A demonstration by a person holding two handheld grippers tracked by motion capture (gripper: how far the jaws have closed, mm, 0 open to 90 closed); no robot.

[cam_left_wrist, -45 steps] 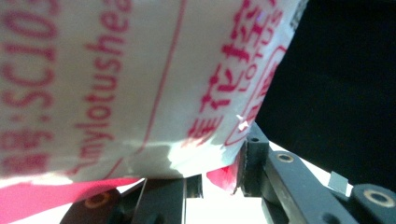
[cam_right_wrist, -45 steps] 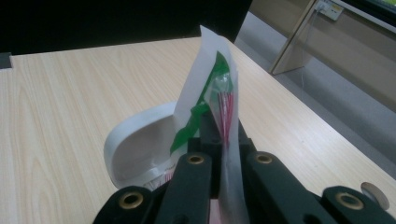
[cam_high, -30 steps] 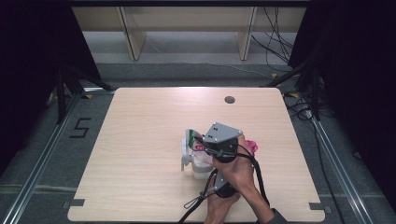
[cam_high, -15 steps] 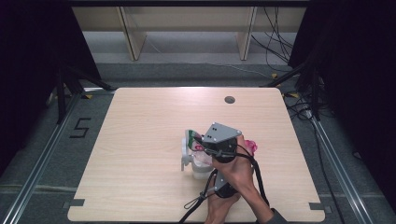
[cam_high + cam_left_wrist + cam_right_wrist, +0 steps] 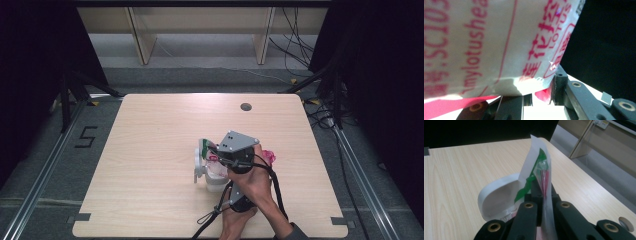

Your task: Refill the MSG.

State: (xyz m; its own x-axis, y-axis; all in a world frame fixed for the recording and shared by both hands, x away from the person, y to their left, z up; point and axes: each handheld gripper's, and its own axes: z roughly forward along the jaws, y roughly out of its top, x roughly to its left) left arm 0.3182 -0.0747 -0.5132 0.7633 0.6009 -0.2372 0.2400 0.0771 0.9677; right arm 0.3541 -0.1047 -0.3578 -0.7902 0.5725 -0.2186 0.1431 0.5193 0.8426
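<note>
My right gripper (image 5: pixel 541 188), under its grey plate (image 5: pixel 237 141), is shut on a thin upright sachet (image 5: pixel 536 162), white with green and red print. In the high view that sachet (image 5: pixel 204 146) pokes out to the upper left of the gripper. Just behind it stands a white rounded container (image 5: pixel 499 197), which is seen near the table's front middle (image 5: pixel 212 176). My left gripper (image 5: pixel 534 90) comes in from below (image 5: pixel 234 200). Its jaws hold a white wrapper with red lettering (image 5: pixel 486 45), very close to the camera, and one jaw presses its right edge.
A pink-red crumpled packet (image 5: pixel 270 157) lies on the wooden table (image 5: pixel 150 130) just right of my hands. A round cable hole (image 5: pixel 245 106) sits near the far edge. Cables trail from both grippers off the front edge. Shelf legs stand beyond the table.
</note>
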